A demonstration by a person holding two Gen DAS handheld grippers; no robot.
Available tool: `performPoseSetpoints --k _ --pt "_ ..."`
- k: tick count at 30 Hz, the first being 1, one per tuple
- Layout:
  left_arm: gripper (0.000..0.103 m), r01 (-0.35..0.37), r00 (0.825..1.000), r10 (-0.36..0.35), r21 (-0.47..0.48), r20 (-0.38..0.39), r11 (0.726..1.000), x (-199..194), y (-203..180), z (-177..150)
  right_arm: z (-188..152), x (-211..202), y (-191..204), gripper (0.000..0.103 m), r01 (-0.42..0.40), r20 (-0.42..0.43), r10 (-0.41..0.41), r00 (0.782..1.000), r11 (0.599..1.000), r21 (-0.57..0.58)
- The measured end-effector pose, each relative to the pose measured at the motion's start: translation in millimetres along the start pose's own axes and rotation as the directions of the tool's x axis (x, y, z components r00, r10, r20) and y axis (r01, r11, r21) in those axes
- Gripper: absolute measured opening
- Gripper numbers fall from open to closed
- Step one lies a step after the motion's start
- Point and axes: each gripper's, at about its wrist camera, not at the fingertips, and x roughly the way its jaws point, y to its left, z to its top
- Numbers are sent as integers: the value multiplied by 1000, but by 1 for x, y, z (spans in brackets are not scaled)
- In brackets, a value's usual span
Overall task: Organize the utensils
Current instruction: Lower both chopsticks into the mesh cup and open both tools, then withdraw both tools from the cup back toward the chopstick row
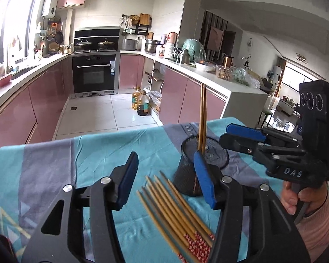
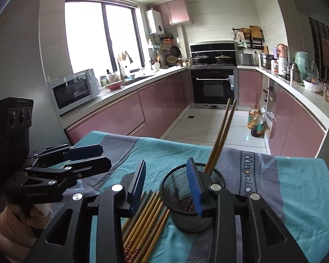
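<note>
A black mesh holder [image 1: 205,160] [image 2: 186,199] stands on the teal cloth with two bamboo chopsticks [image 1: 202,118] [image 2: 221,135] upright in it. Several more chopsticks [image 1: 175,210] [image 2: 147,219] lie loose on the cloth in front of it. My left gripper [image 1: 166,179] is open and empty, just above the loose chopsticks, its right finger next to the holder. My right gripper [image 2: 167,186] is open and empty above the loose chopsticks and the holder's near rim. It also shows in the left wrist view [image 1: 239,138], beside the holder. The left gripper shows in the right wrist view [image 2: 94,157].
The table [image 2: 296,197] is covered by a teal and grey cloth; its far edge drops to a tiled floor. Oil bottles [image 1: 141,103] stand on the floor by pink cabinets. Kitchen counters run along both sides.
</note>
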Motion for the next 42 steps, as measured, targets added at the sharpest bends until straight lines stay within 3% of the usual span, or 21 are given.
performPoseSetpoints --k 11,21,42 --pt "54 -33 995 30 -31 -96 999 -6 11 -57 -33 -9 22 36 -62 -43 61 997 998 -19" --pt "54 -30 989 21 -60 -143 998 1 9 -80 -63 11 26 36 -77 -137 80 987 997 25" --pt "53 -61 957 35 -82 -287 995 37 9 -119 -105 42 7 35 4 -278 29 960 993 115"
